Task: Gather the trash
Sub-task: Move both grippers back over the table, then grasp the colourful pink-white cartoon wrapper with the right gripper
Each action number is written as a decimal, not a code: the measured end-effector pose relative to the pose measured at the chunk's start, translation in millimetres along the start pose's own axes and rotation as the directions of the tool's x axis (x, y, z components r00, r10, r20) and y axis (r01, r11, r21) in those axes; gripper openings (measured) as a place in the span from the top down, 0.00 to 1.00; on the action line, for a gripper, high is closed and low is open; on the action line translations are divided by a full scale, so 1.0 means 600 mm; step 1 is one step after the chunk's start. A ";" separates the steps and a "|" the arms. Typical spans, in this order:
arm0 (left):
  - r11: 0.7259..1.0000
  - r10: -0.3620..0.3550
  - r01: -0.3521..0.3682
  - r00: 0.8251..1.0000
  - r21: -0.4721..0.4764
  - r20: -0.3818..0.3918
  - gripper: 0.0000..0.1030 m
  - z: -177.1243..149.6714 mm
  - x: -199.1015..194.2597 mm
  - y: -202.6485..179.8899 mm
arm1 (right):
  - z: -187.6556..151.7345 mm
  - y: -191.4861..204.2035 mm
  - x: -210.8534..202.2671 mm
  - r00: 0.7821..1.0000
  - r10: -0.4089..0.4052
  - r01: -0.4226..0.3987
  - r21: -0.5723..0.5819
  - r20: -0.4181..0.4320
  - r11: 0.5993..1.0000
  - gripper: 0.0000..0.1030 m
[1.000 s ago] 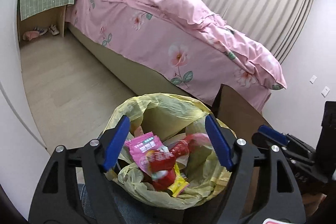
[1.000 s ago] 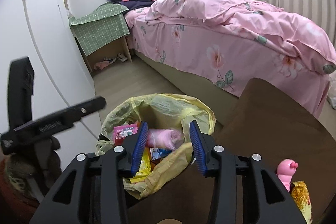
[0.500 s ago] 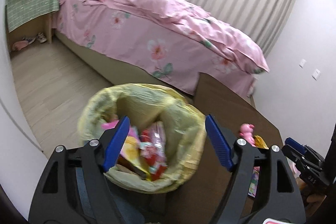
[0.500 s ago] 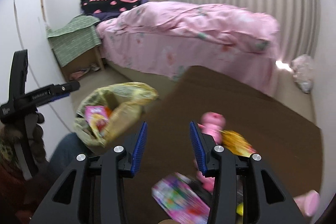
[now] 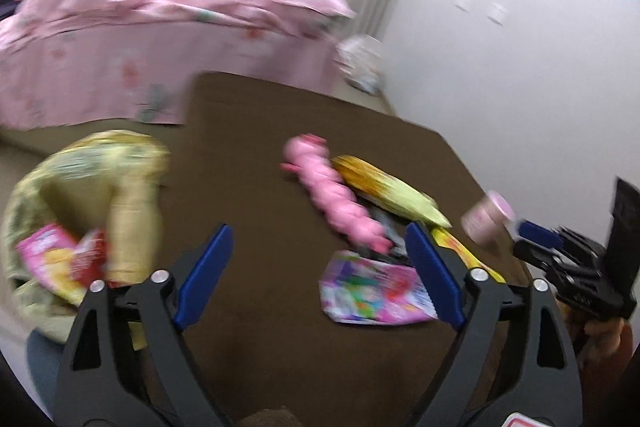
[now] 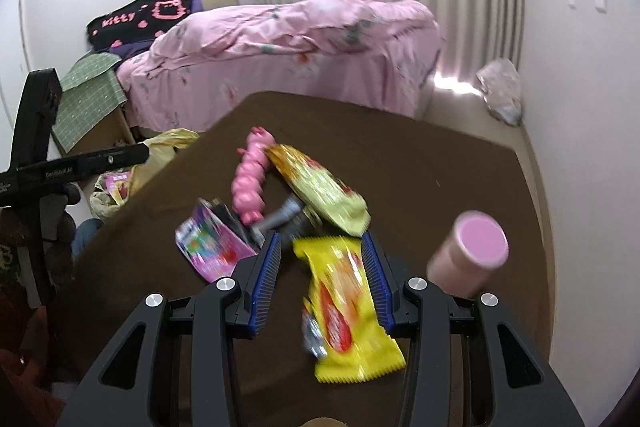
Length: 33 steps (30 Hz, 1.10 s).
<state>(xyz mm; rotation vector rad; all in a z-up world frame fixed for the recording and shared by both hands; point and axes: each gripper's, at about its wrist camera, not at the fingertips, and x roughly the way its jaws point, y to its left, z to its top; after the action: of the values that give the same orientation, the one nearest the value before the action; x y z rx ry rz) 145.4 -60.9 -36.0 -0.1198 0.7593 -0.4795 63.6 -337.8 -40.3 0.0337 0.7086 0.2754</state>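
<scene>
Snack wrappers lie on a brown table (image 6: 420, 163). A yellow wrapper (image 6: 344, 303) lies between the fingers of my right gripper (image 6: 322, 255), which is open above it. A pink-purple packet (image 6: 208, 247), a pink piggy toy (image 6: 250, 183), a yellow-green bag (image 6: 320, 187) and a pink cylinder (image 6: 468, 255) lie around. My left gripper (image 5: 316, 263) is open and empty over the table (image 5: 256, 155), the pink-purple packet (image 5: 372, 291) by its right finger. The yellow trash bag (image 5: 80, 187) holding wrappers sits at the table's left edge.
A bed with a pink duvet (image 6: 288, 43) stands behind the table. A green checked cloth (image 6: 88, 95) covers a nightstand at left. A crumpled bag (image 6: 500, 91) lies on the floor by the right wall. The right gripper shows in the left wrist view (image 5: 560, 259).
Both grippers have swung right from over the trash bag to over the table. The right gripper now hovers over the yellow wrapper. Both stay open and empty.
</scene>
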 end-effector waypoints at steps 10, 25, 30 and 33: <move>0.989 -0.106 0.125 0.972 0.080 -0.210 0.13 -0.030 0.105 -0.058 | -0.088 -0.026 -0.007 0.998 0.020 -0.015 0.082 -0.061 0.997 0.61; 0.998 -0.053 0.049 0.991 -0.031 -0.125 0.13 -0.074 -0.022 0.013 | -0.016 0.089 0.048 0.987 0.158 -0.161 -0.124 -0.037 0.979 0.61; 0.993 0.025 -0.033 0.997 -0.114 -0.071 0.13 -0.061 -0.044 0.058 | 0.012 0.146 0.130 0.976 0.192 -0.211 -0.219 -0.107 0.953 0.61; 0.988 0.046 -0.055 0.997 -0.142 -0.062 0.13 -0.063 -0.054 0.080 | 0.002 0.155 0.159 0.967 0.186 -0.218 -0.191 -0.174 0.957 0.61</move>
<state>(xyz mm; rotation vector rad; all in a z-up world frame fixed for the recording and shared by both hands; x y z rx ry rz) 117.0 -1.2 -56.1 -0.2213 0.8523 -0.3813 111.1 -223.2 -88.6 -0.1175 0.8284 0.5534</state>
